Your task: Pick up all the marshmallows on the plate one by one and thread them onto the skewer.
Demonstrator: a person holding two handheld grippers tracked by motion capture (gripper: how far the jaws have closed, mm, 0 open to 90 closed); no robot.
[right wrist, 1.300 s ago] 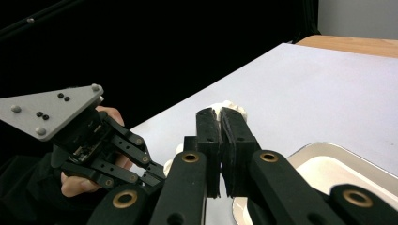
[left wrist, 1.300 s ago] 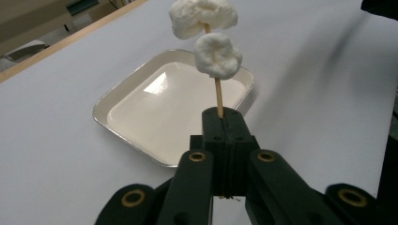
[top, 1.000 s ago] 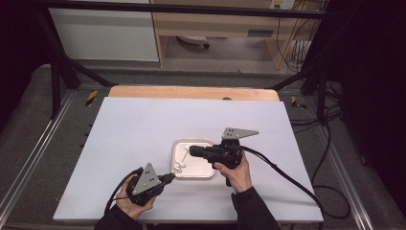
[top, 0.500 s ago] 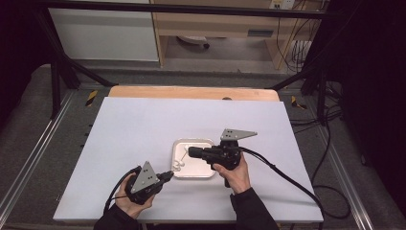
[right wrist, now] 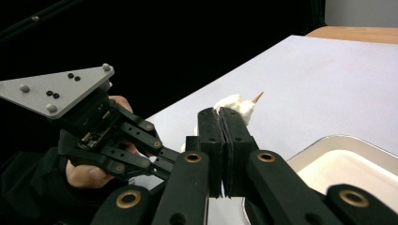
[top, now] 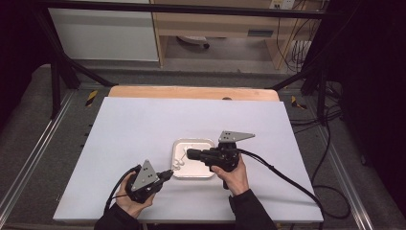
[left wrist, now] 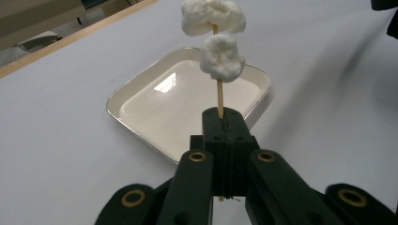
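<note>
Clearly the left gripper point(left wrist: 220, 123) is pinching a thin wooden skewer point(left wrist: 219, 93) between fully closed jaws, gripping it by its lower end so the shaft is rising free above the pads and leaving room for pieces to slide along it. Two white marshmallows point(left wrist: 221, 57) are sitting threaded on that skewer, one above the other, well clear of the jaws, which is keeping the soft pieces from being squashed. The right gripper point(right wrist: 221, 123) is closed with nothing visibly clamped between its pads, its tips sitting just beside the marshmallow end point(right wrist: 237, 105) of the skewer, whose pointed tip point(right wrist: 257, 97) is poking out past it; judging from this, it is probably steadying or nudging the pieces rather than carrying one. In the high view the left gripper point(top: 168, 173) is sitting at the near left corner of the white tray point(top: 194, 173) and the right gripper point(top: 189, 154) is reaching over the tray from the right, so anything slipping off is likely landing in the tray rather than on the pale table point(top: 143, 124).
</note>
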